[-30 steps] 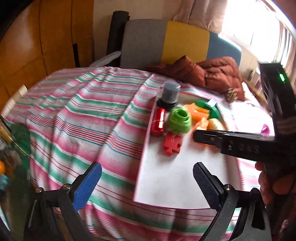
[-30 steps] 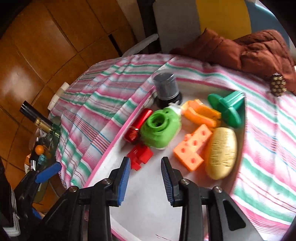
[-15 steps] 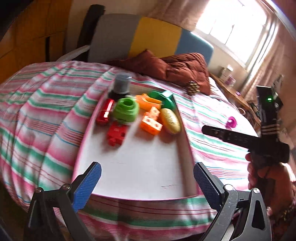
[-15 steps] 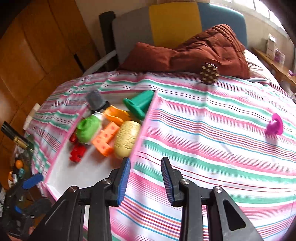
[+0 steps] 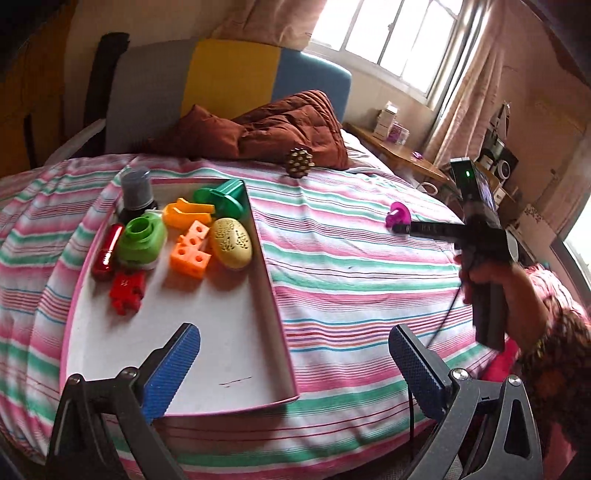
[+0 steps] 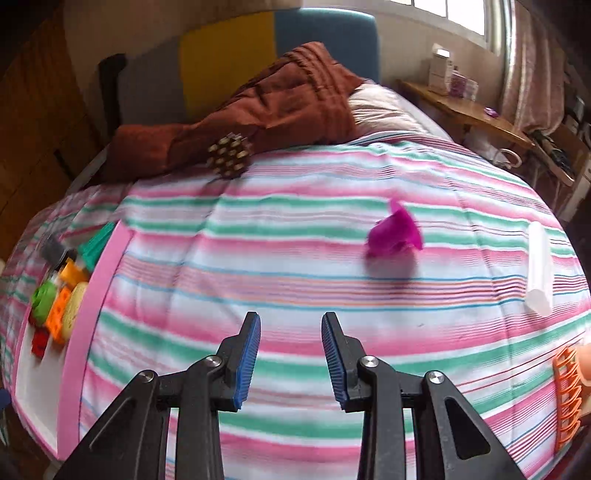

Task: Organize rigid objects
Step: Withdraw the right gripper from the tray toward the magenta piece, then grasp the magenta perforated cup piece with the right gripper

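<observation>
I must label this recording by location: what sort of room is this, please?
Most likely a bedroom at home: a bed under a striped sheet, a padded headboard, a brown quilt by a curtained window.

Blur, crops and hidden bits on my two feeds

On my right wrist view the magenta toy (image 6: 395,232) is smeared by motion, so I can't make out its shape; the orange grid piece (image 6: 567,397) is cut by the right edge, and the tray (image 6: 94,288) runs off the left edge with its toys too small to tell apart. On my left wrist view the right gripper's (image 5: 400,228) tips cover part of that magenta toy (image 5: 396,217), perhaps touching it, and the red block (image 5: 127,290) partly hides under the green cup (image 5: 142,240).
</observation>
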`<state>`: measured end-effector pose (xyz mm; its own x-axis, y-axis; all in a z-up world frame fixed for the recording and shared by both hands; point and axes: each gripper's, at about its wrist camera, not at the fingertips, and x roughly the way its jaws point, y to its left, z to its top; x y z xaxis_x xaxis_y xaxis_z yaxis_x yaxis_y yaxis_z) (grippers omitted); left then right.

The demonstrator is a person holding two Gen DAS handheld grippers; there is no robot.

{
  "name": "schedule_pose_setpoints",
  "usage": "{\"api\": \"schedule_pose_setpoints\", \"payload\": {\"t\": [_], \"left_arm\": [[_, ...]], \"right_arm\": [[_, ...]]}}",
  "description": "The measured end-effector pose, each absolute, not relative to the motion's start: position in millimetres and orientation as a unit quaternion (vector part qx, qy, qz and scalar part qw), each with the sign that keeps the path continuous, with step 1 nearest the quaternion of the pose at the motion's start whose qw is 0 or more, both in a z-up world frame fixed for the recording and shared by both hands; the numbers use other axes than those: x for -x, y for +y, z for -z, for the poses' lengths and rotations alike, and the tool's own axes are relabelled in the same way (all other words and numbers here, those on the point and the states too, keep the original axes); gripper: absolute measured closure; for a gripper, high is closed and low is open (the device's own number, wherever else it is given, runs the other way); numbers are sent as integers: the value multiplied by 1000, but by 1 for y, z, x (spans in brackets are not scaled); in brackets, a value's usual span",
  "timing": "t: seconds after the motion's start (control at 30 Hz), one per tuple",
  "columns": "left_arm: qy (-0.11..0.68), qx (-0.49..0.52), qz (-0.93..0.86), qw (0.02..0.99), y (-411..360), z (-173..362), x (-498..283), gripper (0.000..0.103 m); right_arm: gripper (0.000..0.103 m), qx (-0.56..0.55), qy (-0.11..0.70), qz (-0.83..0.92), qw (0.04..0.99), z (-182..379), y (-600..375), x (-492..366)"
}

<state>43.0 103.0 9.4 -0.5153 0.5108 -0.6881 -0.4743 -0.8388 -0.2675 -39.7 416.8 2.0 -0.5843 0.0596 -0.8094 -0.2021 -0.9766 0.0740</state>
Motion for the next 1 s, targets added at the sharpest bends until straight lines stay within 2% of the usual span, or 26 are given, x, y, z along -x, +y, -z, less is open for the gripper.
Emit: {"api": "schedule_pose_setpoints", "payload": {"t": [0.17, 0.43, 0.67, 0.73, 0.87, 1.0], "left_arm": [[4, 402, -871, 284, 118, -10, -43, 0], [11, 413, -870, 269, 123, -7, -35, 0], [10, 419, -866, 273, 133, -6, -29, 0], [13, 418, -865, 279, 138, -6, -29, 0], [14, 420, -861, 287, 144, -5, -30, 0], [14, 421, -858, 293, 148, -4, -31, 0]], "right_arm": [[69, 433, 87, -887, 136, -13, 474, 77], [69, 469, 172, -854, 148, 12, 532, 124], [67, 436, 297, -835, 158, 22, 586, 96], [62, 425, 313, -834, 159, 23, 597, 82], [62, 418, 348, -822, 168, 27, 611, 54], [62, 438, 331, -811, 203, 33, 620, 33]]}}
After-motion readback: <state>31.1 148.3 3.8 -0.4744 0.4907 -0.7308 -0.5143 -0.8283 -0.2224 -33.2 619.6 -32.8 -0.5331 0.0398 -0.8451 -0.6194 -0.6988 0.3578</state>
